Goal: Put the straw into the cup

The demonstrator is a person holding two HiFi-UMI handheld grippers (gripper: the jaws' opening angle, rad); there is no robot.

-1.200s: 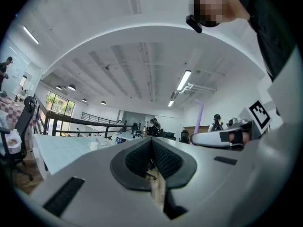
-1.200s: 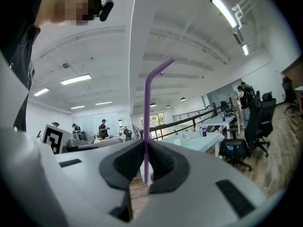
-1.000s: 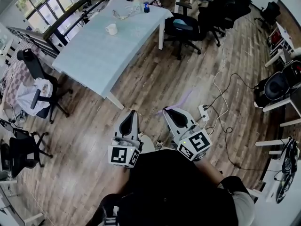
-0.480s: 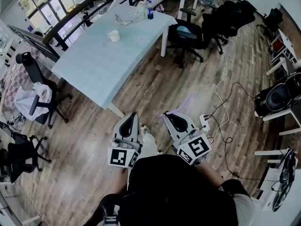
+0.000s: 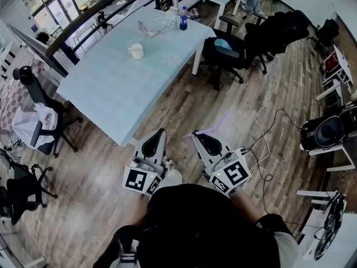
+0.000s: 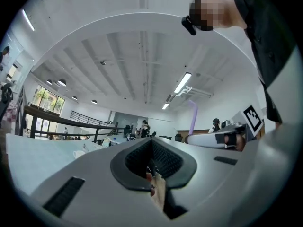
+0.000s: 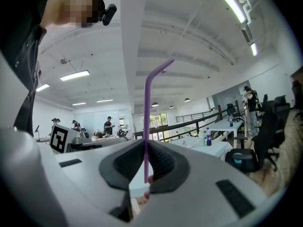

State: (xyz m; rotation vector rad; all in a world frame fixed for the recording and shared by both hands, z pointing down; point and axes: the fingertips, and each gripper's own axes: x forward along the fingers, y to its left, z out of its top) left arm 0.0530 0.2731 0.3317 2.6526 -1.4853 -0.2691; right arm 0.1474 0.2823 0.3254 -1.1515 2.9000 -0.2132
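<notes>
A white cup (image 5: 135,51) stands on the pale blue table (image 5: 111,88), far ahead of both grippers; it also shows small in the left gripper view as the cup (image 6: 78,153). My right gripper (image 5: 196,134) is shut on a purple bent straw (image 5: 221,121), held over the wooden floor. In the right gripper view the straw (image 7: 147,112) rises upright from between the jaws of the right gripper (image 7: 145,167), bending at its top. My left gripper (image 5: 160,133) hangs beside it, shut with nothing in it, as the left gripper (image 6: 151,162) confirms.
A blue-capped bottle (image 5: 183,18) and clear wrapping lie at the table's far end. Black office chairs (image 5: 226,46) stand right of the table, others (image 5: 39,121) at its left. A white power strip and cables (image 5: 262,144) trail on the floor to my right.
The view has advanced toward the table, which now sits slightly lower and nearer in the head view. Both grippers keep their pose, and the straw stays in the right one.
</notes>
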